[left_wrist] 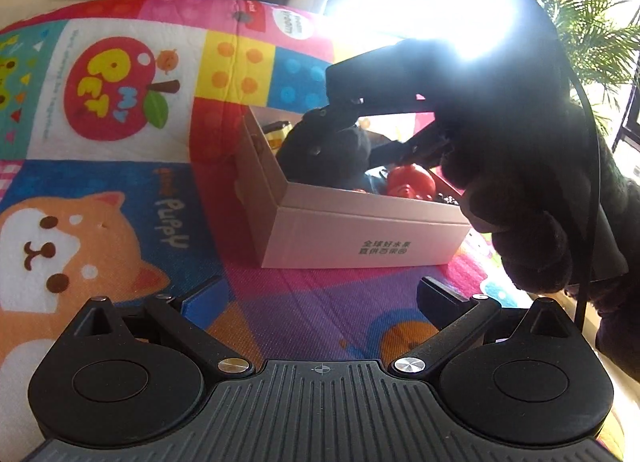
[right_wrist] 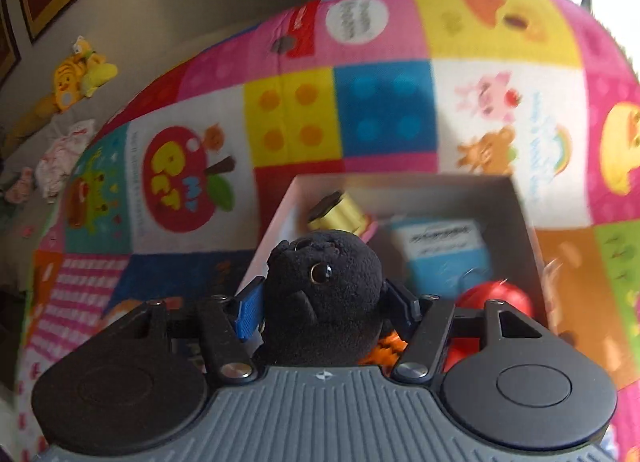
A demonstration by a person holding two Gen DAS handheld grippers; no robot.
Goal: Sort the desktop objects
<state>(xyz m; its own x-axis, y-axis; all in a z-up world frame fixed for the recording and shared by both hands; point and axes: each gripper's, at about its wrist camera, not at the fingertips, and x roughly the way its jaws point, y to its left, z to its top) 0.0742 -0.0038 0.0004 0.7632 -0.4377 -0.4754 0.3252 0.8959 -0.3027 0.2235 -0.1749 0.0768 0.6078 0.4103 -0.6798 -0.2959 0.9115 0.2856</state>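
Black plush toy [right_wrist: 324,294] sits clenched in my right gripper [right_wrist: 324,310] above the cardboard box [left_wrist: 360,230] (already holding several items); my left gripper [left_wrist: 320,298] hangs released, so dropping remains.

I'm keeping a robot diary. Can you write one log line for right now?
right gripper: shut on black plush toy, over white box | left gripper: open, nothing held | surface: play mat

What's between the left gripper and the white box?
Only bare play mat; the left wrist view shows nothing lying between the open left gripper and the white box.
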